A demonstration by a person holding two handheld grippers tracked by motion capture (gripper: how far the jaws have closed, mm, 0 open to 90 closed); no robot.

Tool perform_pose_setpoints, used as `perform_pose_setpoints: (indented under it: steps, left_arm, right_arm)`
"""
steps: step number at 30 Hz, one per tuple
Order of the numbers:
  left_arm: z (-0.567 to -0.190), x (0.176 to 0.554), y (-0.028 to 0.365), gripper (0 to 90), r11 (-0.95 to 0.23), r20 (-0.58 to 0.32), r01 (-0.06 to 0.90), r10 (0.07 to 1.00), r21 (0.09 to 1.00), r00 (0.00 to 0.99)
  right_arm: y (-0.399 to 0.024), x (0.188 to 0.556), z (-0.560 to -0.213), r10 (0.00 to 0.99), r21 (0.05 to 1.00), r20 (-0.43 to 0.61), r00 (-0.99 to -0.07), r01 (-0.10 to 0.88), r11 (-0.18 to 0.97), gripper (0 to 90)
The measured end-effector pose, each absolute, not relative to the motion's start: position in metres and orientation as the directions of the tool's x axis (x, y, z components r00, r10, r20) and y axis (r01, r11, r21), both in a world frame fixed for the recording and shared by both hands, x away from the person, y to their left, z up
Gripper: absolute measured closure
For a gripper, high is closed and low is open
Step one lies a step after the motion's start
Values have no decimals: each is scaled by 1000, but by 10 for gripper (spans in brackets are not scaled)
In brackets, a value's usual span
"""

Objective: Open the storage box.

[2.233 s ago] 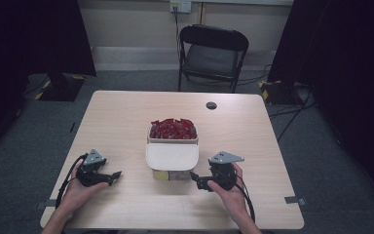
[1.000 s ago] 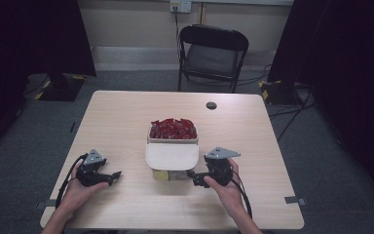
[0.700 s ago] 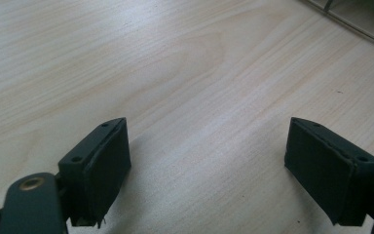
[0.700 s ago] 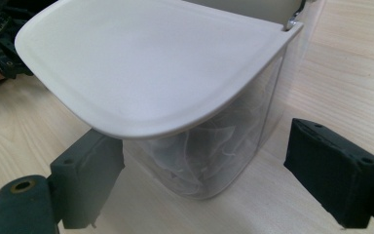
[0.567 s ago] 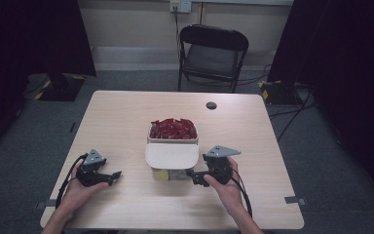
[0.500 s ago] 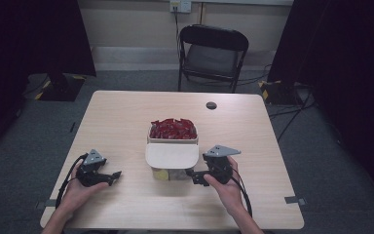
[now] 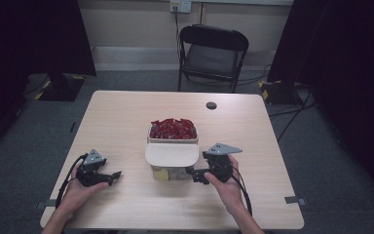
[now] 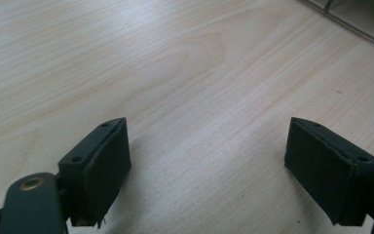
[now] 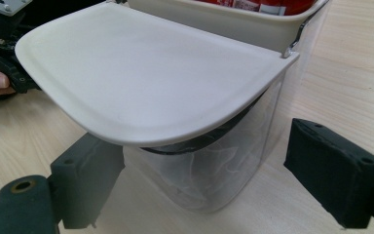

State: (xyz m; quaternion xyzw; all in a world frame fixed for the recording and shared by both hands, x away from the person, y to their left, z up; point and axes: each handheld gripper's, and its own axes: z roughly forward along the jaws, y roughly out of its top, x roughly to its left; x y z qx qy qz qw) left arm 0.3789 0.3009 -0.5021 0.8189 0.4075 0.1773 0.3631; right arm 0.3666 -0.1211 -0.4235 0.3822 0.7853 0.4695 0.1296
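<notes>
**Right gripper's jaws flank the clear container**

No brand, label or writing can be read anywhere; the red packets [image 7: 173, 128] piled in the white tray [image 7: 173, 140] are too small and blurred to make out print.

The clear container [image 9: 214, 165] stands at the table's centre, under a white lid [image 7: 171, 154] that juts toward 6 o'clock. In the right gripper view, the right gripper [image 9: 224, 180] has its jaws spread wide to either side of the container's transparent wall, the pads apart from it, gripping nothing. In the high view it sits just at 3 o'clock of the container.

The left gripper [image 8: 207, 168] is released too, jaws wide over bare wood, resting on the table [image 7: 126, 117] well apart from the container, toward 9 o'clock.

A small black disc [image 7: 211, 105] lies near the far edge at 1 o'clock. The table lies bare toward its 12, 3 and 9 o'clock edges. A folding chair [image 7: 213, 56] stands beyond the far edge.
</notes>
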Motion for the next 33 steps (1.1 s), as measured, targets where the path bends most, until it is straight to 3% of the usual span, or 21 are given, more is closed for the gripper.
perform_pose_setpoints:
  steps: [33]
  left_arm:
    - [-502, 379, 301, 163, -404, -6, 538, 796, 740, 605]
  right_arm:
    - [-123, 375, -410, 714, 852, 197, -672, 478, 214, 140]
